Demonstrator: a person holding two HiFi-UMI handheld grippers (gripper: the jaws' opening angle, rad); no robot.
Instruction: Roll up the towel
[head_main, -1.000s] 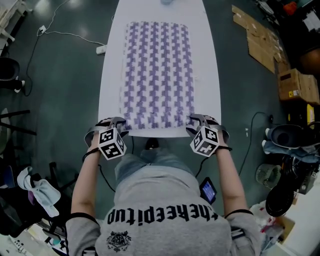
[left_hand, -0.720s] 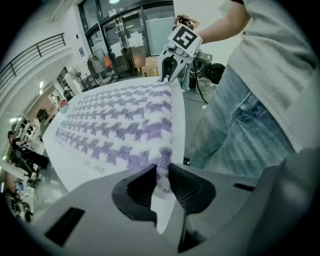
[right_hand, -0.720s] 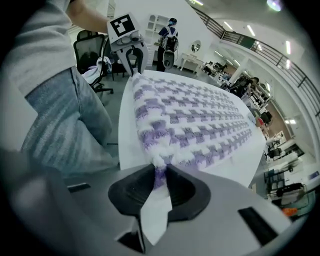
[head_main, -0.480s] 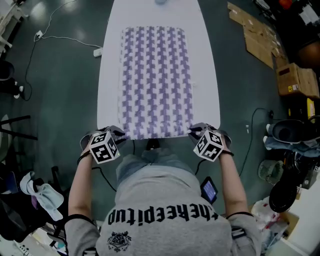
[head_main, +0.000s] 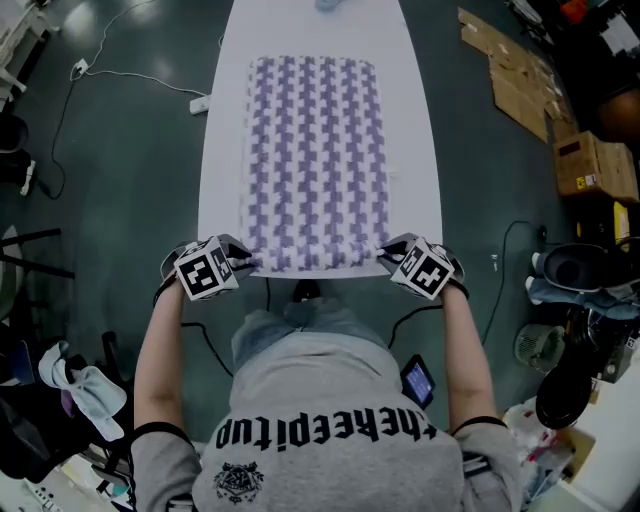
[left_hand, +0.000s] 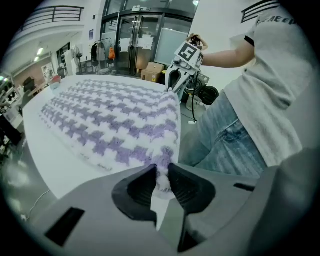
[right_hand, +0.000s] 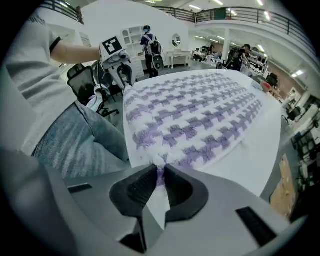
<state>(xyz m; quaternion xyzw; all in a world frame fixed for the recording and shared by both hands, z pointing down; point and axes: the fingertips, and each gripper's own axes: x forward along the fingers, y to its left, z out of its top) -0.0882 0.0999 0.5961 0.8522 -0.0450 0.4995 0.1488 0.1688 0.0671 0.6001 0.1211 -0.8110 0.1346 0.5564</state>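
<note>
Counting things: one towel (head_main: 315, 160), two tools, one tabletop (head_main: 412, 150), one person standing at the near end.
Towel look: white with a purple houndstooth-ish check, lying flat, not rolled at all yet.
Where the towel is: pretty much centred on the tabletop, bare white margin down both long sides, near edge right at the tabletop's near end by the person's jeans.
Which way it points: long axis runs straight away from the person, along the tabletop's length; the short edges are the near and far ones.
Left tool (left_hand: 161, 179): jaws have just been closing and are now clamped on the towel's near left corner, with fabric bunched between the pads.
Right tool (right_hand: 159, 181): same deal. Its jaws have just been closing and now pinch the near right corner, a little tuft of purple squeezed between the pads.
Tool angle: both point steeply down at the near edge, one at each corner.
Tabletop: long, white, smooth, with a rounded far end.
Room: dark greenish floor (head_main: 120, 190), a white cable (head_main: 130, 72) trailing on the left, flattened cardboard (head_main: 510, 75) and a cardboard box (head_main: 592, 165) on the right. The gripper views show a big open hall with glass doors and a railed upper level.
</note>
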